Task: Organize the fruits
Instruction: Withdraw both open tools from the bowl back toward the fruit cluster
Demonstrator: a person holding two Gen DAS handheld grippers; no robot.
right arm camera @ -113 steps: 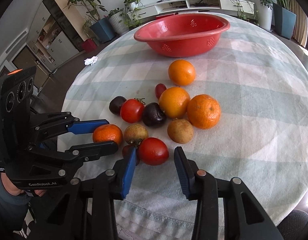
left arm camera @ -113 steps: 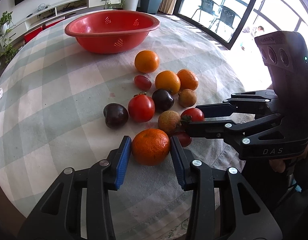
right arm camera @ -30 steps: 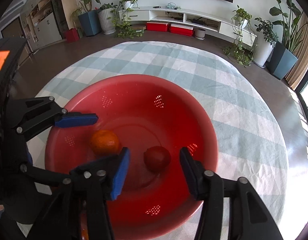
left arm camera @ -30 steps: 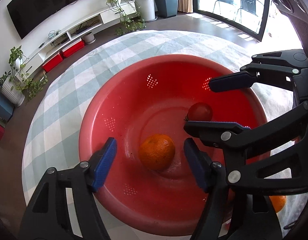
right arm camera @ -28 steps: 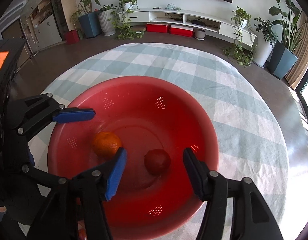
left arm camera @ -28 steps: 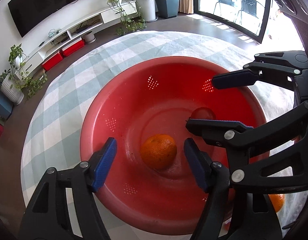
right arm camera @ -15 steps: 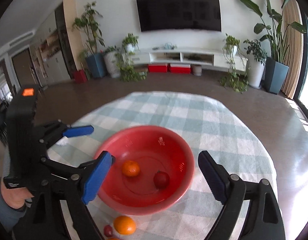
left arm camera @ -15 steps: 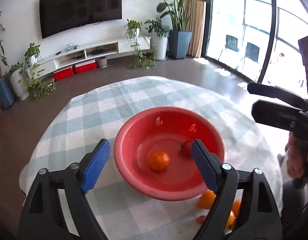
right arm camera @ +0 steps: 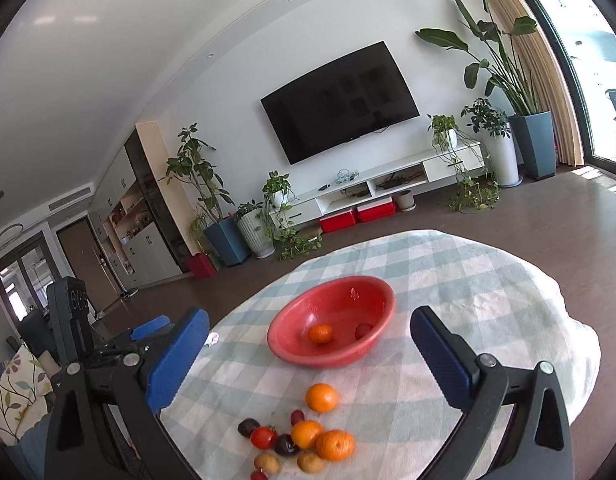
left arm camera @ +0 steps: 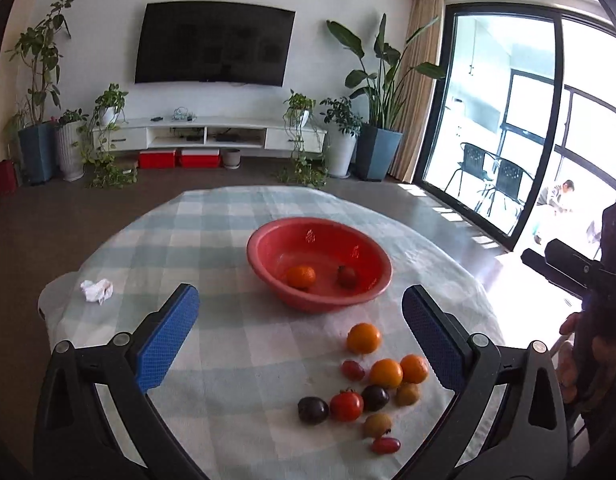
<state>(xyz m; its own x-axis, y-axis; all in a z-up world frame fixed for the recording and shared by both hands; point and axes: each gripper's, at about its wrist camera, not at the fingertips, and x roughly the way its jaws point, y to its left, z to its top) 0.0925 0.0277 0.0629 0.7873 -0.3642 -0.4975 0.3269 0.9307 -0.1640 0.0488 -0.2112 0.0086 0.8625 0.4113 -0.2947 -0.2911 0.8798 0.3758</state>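
Fruits (left arm camera: pixel 365 390) round and glossy on checked cloth (left arm camera: pixel 212 240), perforated red plastic bowl (left arm camera: pixel 268 258), left gripper (left arm camera: pixel 300 334) and right gripper (right arm camera: pixel 308 354) just spread wide, empty.

bowl (left arm camera: pixel 268 250): red
tablecloth (left arm camera: pixel 212 240): pale green and white check
mandarin in bowl (left arm camera: pixel 301 276): orange
tomato in bowl (left arm camera: pixel 346 275): red
loose tomato (left arm camera: pixel 346 405): red, green stalk
plums (left arm camera: pixel 312 410): dark purple
crumpled tissue (left arm camera: pixel 96 290): white
pads (left arm camera: pixel 168 340): blue
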